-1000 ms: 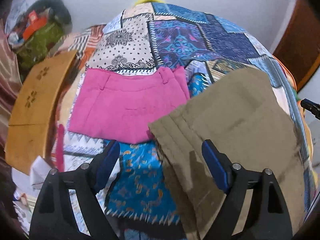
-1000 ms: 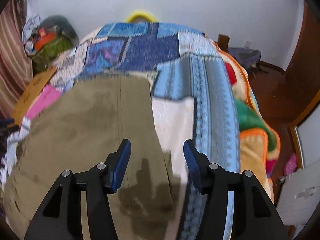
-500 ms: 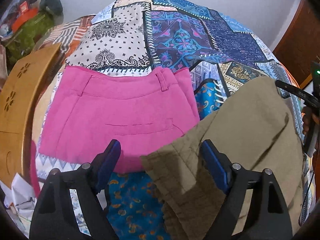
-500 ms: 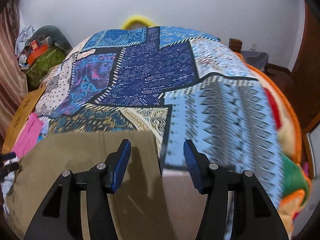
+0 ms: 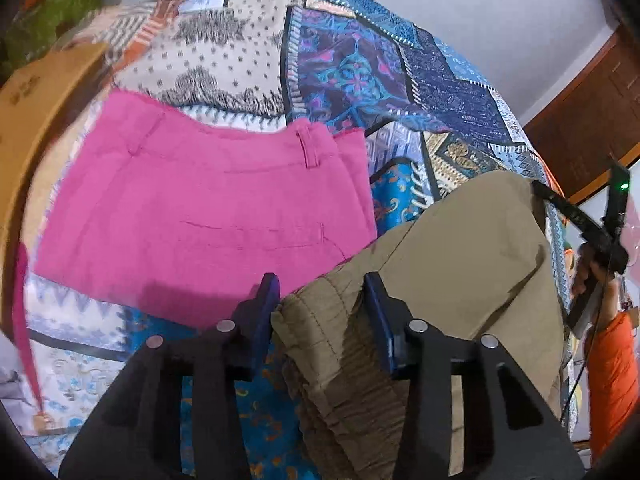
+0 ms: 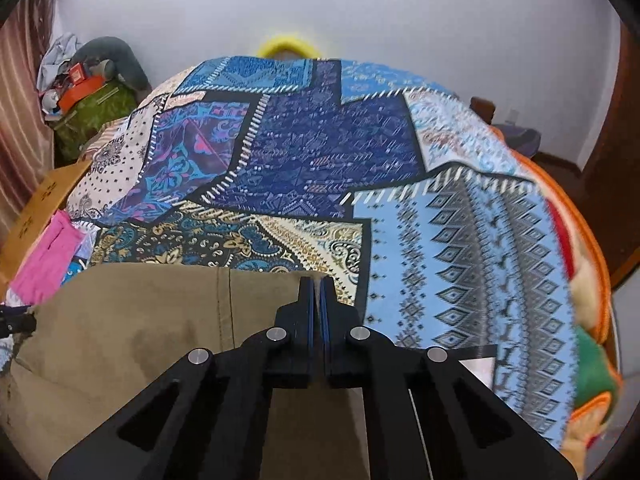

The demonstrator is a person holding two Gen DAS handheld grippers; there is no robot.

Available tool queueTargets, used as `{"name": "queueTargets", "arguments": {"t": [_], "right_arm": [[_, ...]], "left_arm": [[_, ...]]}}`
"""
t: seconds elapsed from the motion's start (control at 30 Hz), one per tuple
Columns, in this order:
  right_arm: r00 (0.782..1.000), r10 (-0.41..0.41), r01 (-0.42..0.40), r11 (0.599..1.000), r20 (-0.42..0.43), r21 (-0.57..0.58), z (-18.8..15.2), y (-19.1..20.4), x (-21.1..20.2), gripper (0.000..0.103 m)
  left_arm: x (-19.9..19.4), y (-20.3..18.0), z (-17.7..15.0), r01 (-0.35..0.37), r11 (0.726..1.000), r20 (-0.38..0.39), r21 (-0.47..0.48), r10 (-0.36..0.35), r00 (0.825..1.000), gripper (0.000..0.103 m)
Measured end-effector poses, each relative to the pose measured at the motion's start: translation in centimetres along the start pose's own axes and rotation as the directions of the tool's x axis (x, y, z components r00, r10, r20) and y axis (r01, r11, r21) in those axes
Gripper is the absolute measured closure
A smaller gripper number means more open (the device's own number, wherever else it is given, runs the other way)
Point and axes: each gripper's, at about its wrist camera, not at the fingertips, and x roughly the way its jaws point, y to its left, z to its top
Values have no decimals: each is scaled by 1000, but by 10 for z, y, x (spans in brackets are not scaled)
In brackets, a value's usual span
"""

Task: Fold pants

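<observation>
Closed in since half a second ago: right gripper (image 6: 318, 280), earlier gaping over the far edge of the khaki pants (image 6: 132, 332), now pinched tight on that edge, blue pads pressed together with cloth between. Left gripper (image 5: 320, 284) narrowed too, from a wide spread to fingers set close on either side of the gathered waistband corner; pads at or near the fabric, grip not confirmable from this view. Khaki pants (image 5: 460, 264) spread across the near right of the patchwork bedspread (image 5: 360, 68), elastic waistband bunched at the left end, one crease running over the far right part. Pink shorts (image 5: 208, 216) flat to the left, lower right corner just tucked under the khaki waistband edge. Wooden board (image 5: 36, 112) along the far left side of the bed. Right-hand tool and an orange sleeve (image 5: 612, 380) visible past the right end of the pants. Yellow ring (image 6: 288, 46) at the far end, against the white wall.
</observation>
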Motion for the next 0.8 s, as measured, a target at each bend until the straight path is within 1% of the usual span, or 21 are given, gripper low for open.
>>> {"name": "queueTargets", "arguments": {"t": [0.1,0.2,0.23,0.27,0.33,0.43,0.5,0.6,0.67,0.8], "right_arm": [[999,-16,17,1000,43,-20,9,2,-20,101],[993,-49,54,998,103,-45,21,6,-45,101],[991,-49,54,998,124,-37,27,5,-56,101],[989,-50,55,998,140,-30,31,4,-65,101],[982,-61,66,998,177,-20,37,3,-83,101],[969,-68,70,998,237,-1,44,-1,-119,101],[962,-60,57,998,265,18,43,-4,-137,101],[954,-42,34,999,296,32,38,-7,-168,101],[948,-25,18,1000,317,25,28,-7,-191,101],[946,-9,5,1000,323,11,5,-4,-217,101]], "left_arm": [[-22,-15,8,-57,997,53,50,55,997,62],[-51,-36,18,-116,988,135,102,101,986,62],[-59,-40,21,-122,986,151,111,104,983,62],[-70,-47,24,-134,983,180,124,110,977,62],[-98,-62,27,-161,976,255,146,121,959,63],[-131,-83,26,-191,965,322,182,125,939,63],[-148,-94,22,-209,954,349,214,125,929,63],[-167,-104,10,-220,945,366,243,120,923,63],[-176,-106,0,-214,944,371,252,110,922,63],[-192,-108,-28,-196,943,362,271,89,928,64]]}}
